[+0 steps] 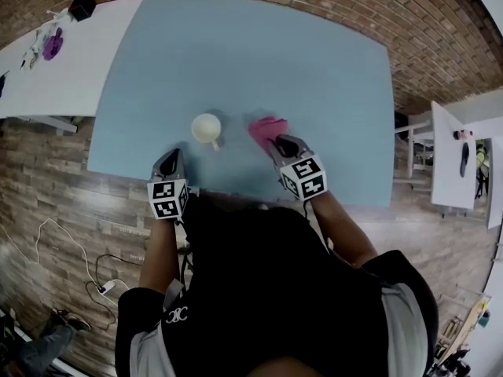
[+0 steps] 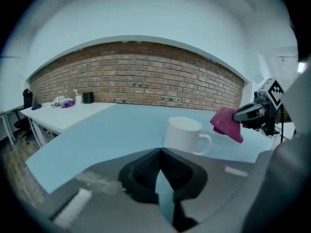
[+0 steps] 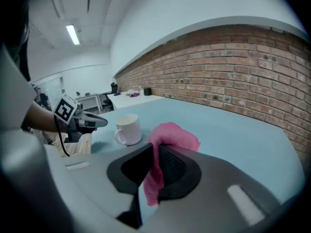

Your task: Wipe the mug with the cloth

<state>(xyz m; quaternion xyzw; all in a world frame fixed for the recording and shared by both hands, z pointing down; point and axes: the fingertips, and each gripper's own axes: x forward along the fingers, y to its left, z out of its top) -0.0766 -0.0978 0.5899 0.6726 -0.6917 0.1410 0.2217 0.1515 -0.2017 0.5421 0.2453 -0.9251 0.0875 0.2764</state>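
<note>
Mug [image 1: 206, 127] stands upright on the big blue table [image 1: 236, 45], close to the near edge and about halfway along it. Its handle points back toward the person.

Both of the person's arms reach forward from the body, one on each side of the mug. Each gripper points ahead and tips down a little.

The left gripper [image 1: 174, 155] hangs over the near edge of the table, to the left of the mug and not touching it. Its tongs are pressed together with nothing between them [image 2: 160, 152].

The right gripper [image 1: 277, 142] is on the other side of the mug. Its tongs pinch the pink cloth [image 3: 170, 135], and a bit of cloth hangs down between them.

From the left gripper view, the cloth [image 2: 226, 123] puffs out at the tip of the right gripper. It is held up off the table, near the mug [image 2: 183, 134] but apart from it.
</note>
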